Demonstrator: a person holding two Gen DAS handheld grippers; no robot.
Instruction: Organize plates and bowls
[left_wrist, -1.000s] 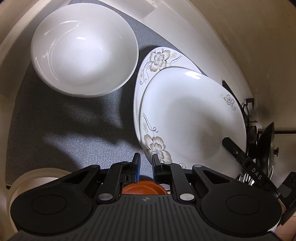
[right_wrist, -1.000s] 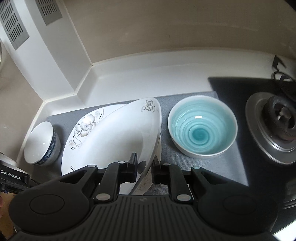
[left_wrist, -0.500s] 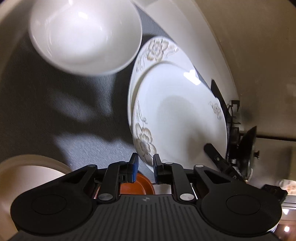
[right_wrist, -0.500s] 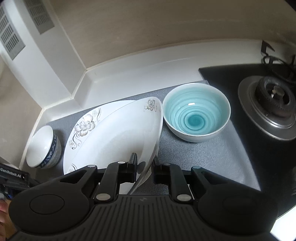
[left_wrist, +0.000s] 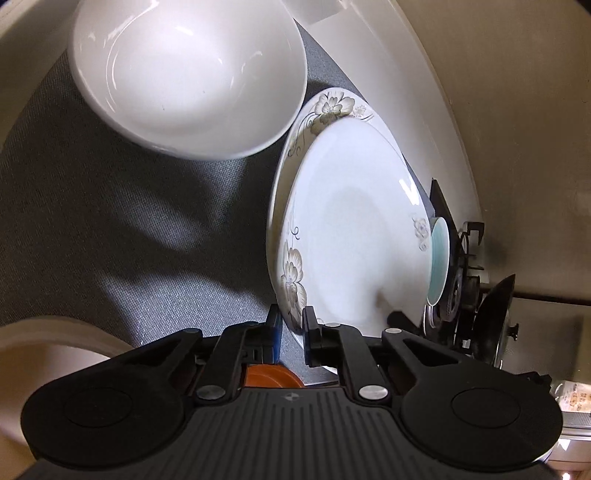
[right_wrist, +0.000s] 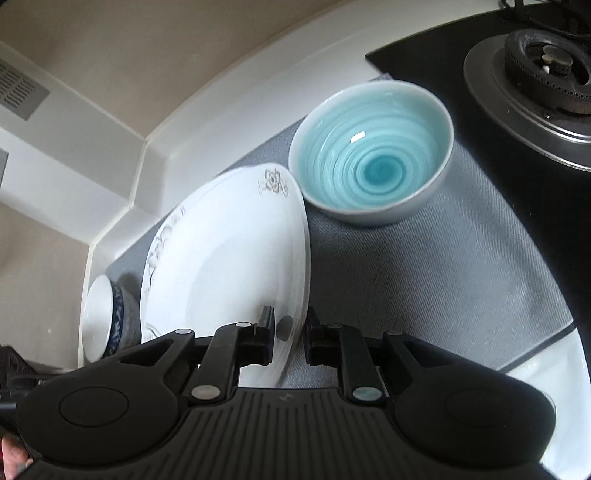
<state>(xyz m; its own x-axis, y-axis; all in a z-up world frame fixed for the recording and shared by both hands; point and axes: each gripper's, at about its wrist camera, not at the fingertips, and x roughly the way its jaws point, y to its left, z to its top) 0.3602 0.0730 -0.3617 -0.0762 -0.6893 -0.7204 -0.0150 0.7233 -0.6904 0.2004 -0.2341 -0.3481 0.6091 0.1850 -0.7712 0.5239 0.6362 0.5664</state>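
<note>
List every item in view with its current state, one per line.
Upper floral plate: held at opposite rims by both grippers, over the lower plate.
Lower floral plate: flat on the grey mat.
Left gripper: shut on the upper plate's rim.
Right gripper: shut on the upper plate's rim.
White bowl: upright, empty.
Turquoise bowl: upright, empty.
Blue-patterned small bowl: upright, empty.
Stove burner: unlit.

You see a glossy glazed white bowl on matt, woven grey cloth mat. Your teal bowl shines; the burner is dull metal.
</note>
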